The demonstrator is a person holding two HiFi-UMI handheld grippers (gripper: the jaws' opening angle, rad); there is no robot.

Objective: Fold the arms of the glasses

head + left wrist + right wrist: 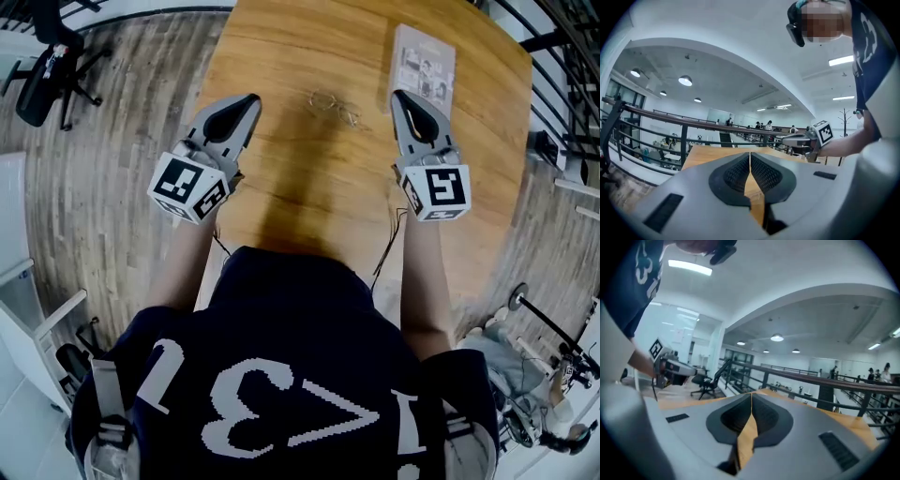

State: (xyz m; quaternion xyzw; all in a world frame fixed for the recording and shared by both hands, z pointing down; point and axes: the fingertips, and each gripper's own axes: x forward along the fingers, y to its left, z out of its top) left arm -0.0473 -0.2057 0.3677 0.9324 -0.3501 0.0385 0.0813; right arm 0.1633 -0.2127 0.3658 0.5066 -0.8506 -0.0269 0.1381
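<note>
A thin wire-framed pair of glasses lies on the wooden table, near its far middle; whether its arms are folded is too small to tell. My left gripper hovers to the glasses' left, shut and empty. My right gripper hovers to their right, also shut with nothing in it. Both are raised off the table and point roughly level. In the left gripper view the jaws meet at the tips, and the right gripper shows beyond. The right gripper view shows its jaws closed, with the left gripper at the left.
A pale booklet lies at the table's far right, just beyond the right gripper. An office chair stands on the wooden floor to the left. A dark railing runs behind the table. Cables hang from both grippers.
</note>
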